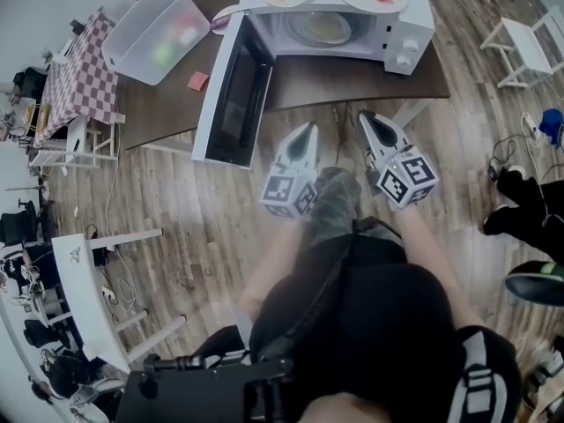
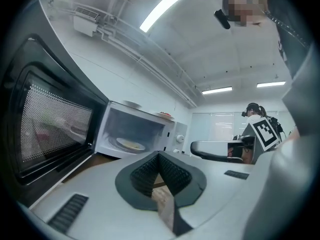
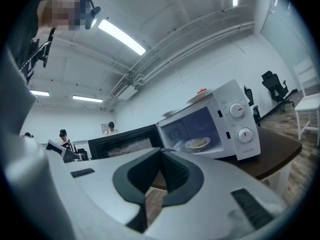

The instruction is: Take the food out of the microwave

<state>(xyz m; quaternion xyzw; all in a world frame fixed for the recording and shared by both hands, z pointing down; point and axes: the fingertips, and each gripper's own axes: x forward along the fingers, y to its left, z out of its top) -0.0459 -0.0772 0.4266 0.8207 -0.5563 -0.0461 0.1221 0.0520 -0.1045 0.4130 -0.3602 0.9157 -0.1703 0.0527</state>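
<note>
Head view first, says my spotter: where is the food?

Me: On a plate (image 1: 322, 27) inside the microwave (image 1: 414, 26), straight ahead of both my tools and well apart from their tips. The door (image 1: 231, 95) hangs open, ahead and to the left of my left gripper (image 1: 306, 130). Nothing lifted out yet, as far as I judge.

Spotter: And the tools?

Me: Both pressed together, nothing between the jaws. Left gripper and right gripper (image 1: 368, 117) sit side by side, pointing level at the cavity, short of the table (image 1: 159, 113) edge.

Spotter: How would you go in?

Me: My guess: spread the right jaws before the tips cross the opening, not inside it, since the cavity looks tight. Go in level and low, and pinch the near rim of the plate. Bring the left alongside to steady the far side of the rim if the plate tips. Keep the left clear of the door beside it. Draw straight back, plate flat, so the food does not slide. Two more plates sit on top of the microwave, above my line, so no lifting until the tips are out.
</note>
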